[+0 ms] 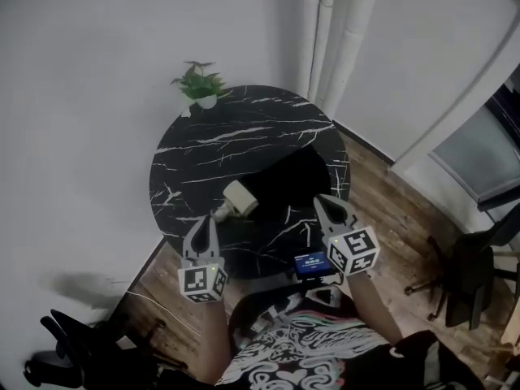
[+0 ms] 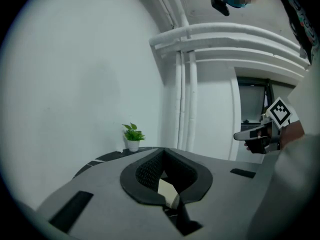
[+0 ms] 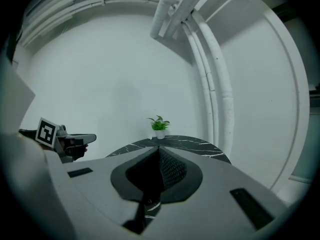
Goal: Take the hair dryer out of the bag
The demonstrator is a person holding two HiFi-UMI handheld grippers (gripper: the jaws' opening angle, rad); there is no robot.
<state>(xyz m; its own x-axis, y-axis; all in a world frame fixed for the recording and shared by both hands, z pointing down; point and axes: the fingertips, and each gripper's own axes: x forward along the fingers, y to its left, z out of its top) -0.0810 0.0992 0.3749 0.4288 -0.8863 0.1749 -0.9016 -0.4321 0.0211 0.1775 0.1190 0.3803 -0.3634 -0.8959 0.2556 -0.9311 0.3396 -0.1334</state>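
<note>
A cream hair dryer [image 1: 237,199] lies on the round black marble table [image 1: 244,128], just left of a black bag [image 1: 294,177] that lies flat near the table's front right. My left gripper [image 1: 210,219] is shut and empty, its tips close to the dryer's near end. In the left gripper view a cream patch of the dryer [image 2: 167,191] shows through the gap behind the closed jaws [image 2: 164,151]. My right gripper [image 1: 325,201] is shut and empty above the bag's near edge. In the right gripper view its closed jaws [image 3: 159,149] point across the table.
A small potted plant [image 1: 200,85] stands at the table's far left edge, against the white wall. White pipes [image 1: 325,23] run up the corner behind. A dark chair [image 1: 471,275] stands on the wood floor at the right, another dark object [image 1: 73,348] at the lower left.
</note>
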